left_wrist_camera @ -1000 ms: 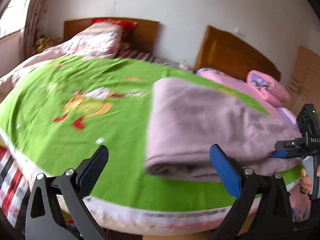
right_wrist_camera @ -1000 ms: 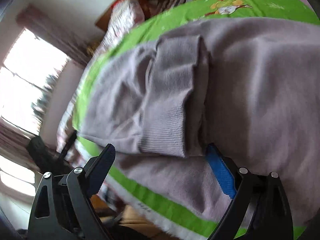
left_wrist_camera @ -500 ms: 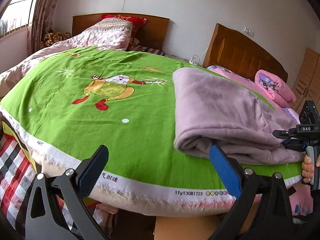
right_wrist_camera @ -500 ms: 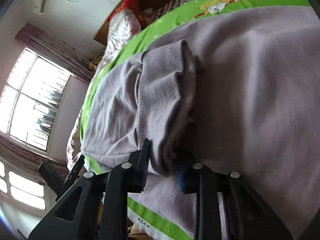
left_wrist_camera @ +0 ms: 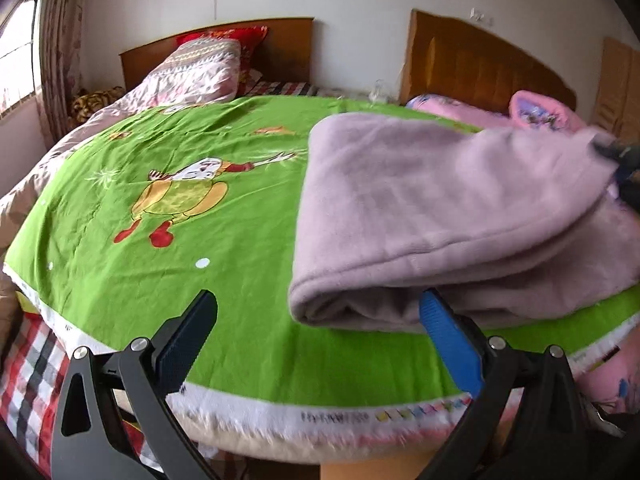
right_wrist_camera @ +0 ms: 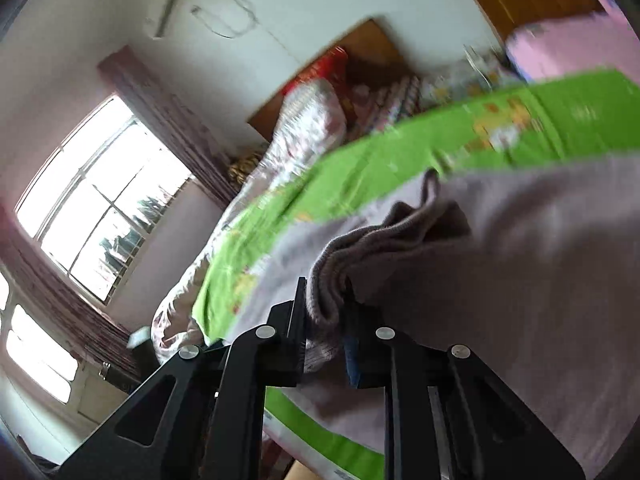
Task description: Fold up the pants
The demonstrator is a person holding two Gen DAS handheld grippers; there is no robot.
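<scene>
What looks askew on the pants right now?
Only the lifted end: the right gripper has the ribbed cuff bunched between its fingers. The rest of the pants lie folded on the green sheet.

Folded mauve fleece pants (left_wrist_camera: pixel 432 216) on bed

Daylight from window (right_wrist_camera: pixel 92 208), blown out in right wrist view. Right view heavy motion blur; left view mostly sharp, smeared at right edge. Fisheye bending, dark corner vignette both.
</scene>
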